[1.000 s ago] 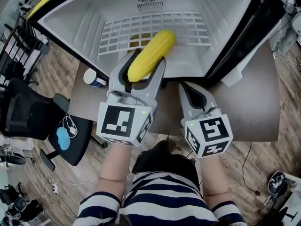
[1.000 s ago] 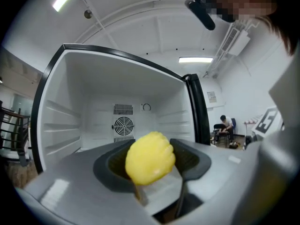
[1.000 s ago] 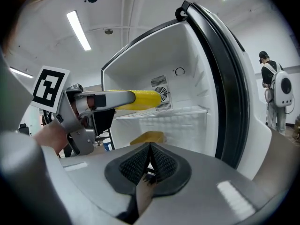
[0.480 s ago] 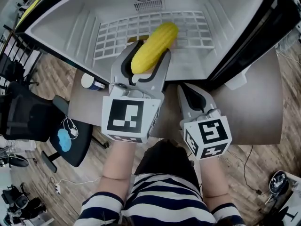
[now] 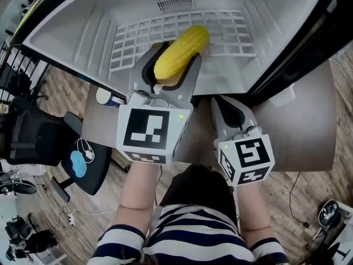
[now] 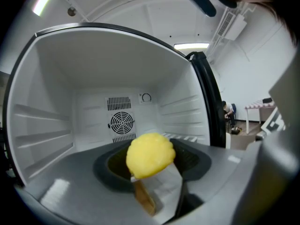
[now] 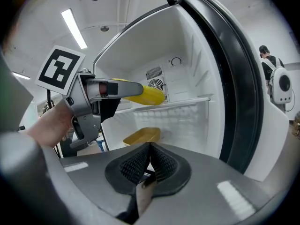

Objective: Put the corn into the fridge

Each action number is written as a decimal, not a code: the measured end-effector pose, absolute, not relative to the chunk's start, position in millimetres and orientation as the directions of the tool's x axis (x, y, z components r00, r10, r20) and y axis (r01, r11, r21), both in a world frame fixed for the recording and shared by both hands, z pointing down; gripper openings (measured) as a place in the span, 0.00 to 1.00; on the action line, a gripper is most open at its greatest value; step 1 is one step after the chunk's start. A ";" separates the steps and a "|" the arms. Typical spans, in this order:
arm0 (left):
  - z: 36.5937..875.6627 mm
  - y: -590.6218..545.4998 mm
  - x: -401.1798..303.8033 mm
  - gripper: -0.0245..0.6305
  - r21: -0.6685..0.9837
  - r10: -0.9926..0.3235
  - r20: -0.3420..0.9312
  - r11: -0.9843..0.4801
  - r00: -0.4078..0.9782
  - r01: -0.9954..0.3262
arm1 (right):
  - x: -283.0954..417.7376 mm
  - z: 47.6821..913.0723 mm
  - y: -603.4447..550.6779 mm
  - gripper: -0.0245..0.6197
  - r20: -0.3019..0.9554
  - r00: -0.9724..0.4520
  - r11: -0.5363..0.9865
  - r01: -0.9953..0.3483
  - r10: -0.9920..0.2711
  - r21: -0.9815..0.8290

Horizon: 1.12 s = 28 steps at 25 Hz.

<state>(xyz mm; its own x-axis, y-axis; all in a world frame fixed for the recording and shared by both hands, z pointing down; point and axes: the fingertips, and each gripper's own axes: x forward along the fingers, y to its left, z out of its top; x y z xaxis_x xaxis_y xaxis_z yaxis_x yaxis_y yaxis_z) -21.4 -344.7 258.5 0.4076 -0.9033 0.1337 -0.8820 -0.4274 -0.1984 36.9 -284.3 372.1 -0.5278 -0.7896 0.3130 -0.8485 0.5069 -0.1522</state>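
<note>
Since a second ago my left gripper (image 5: pixel 172 59) has nudged up toward 12 o'clock, so the corn (image 5: pixel 183 46) now pokes over the front edge of the wire shelf (image 5: pixel 231 35) inside the fridge (image 5: pixel 77 32). Its jaws are pinching the cob's near end. My right gripper (image 5: pixel 225 105) sits at 4 o'clock from it, outside the fridge, jaws pressed together on nothing.

L tongs (image 5: pixel 175 59) w/ corn (image 5: pixel 185 46) have pushed a bit further into fridge (image 5: pixel 77 32), over wire shelf (image 5: pixel 231 32).
</note>
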 end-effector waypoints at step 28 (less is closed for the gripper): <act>267.6 -380.3 -37.4 0.04 -0.346 -0.892 0.253 -0.446 0.375 -0.826 | 40.8 394.7 -295.8 0.02 0.344 -0.499 0.469 -0.866 -0.796 -0.171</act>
<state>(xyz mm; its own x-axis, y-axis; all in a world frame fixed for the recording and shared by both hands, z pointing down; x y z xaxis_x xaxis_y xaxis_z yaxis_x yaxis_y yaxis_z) -37.4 -380.3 267.6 0.3753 -0.8918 0.2527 -0.8257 -0.4455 -0.3460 40.8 -295.8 394.7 -0.4988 -0.7957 0.3435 -0.8663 0.4692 -0.1711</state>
